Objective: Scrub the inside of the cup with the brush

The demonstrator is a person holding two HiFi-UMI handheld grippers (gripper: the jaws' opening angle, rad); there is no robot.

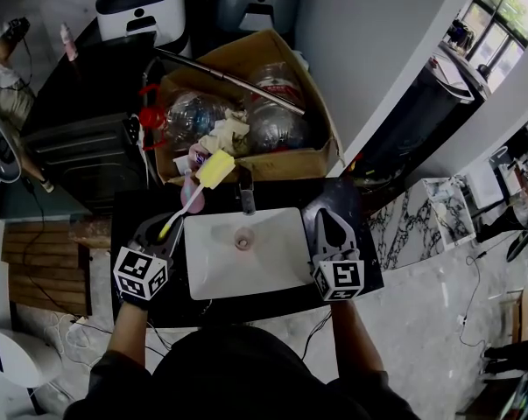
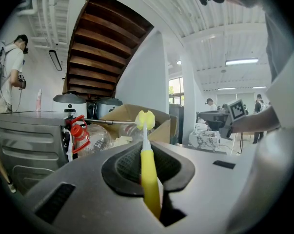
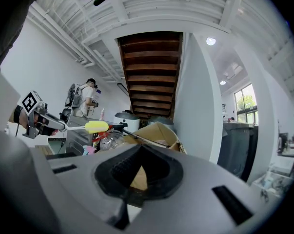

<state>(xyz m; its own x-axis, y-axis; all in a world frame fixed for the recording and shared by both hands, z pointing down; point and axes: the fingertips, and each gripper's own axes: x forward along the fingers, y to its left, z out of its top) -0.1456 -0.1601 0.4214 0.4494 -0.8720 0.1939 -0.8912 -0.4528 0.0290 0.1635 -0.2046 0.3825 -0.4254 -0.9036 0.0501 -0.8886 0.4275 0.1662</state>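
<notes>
My left gripper (image 1: pixel 163 227) is shut on the yellow handle of a brush (image 1: pixel 213 170). The brush's yellow sponge head points away over the far left corner of the white sink (image 1: pixel 272 274). In the left gripper view the brush (image 2: pixel 147 150) runs straight out from between the jaws of the left gripper (image 2: pixel 147 172). A small pink thing (image 1: pixel 192 201), possibly the cup, stands on the counter just under the brush's stem; its shape is unclear. My right gripper (image 1: pixel 327 219) is shut and empty at the sink's right edge. In its own view the right gripper (image 3: pixel 137 172) holds nothing, and the brush (image 3: pixel 95 126) shows far left.
A cardboard box (image 1: pixel 285 160) full of plastic bottles stands behind the sink. A dark faucet (image 1: pixel 246 198) rises at the sink's back edge. The black counter (image 1: pixel 369 261) ends just right of my right gripper. Two cookers (image 1: pixel 141 7) stand farther back. A person (image 2: pixel 10 69) stands at the left.
</notes>
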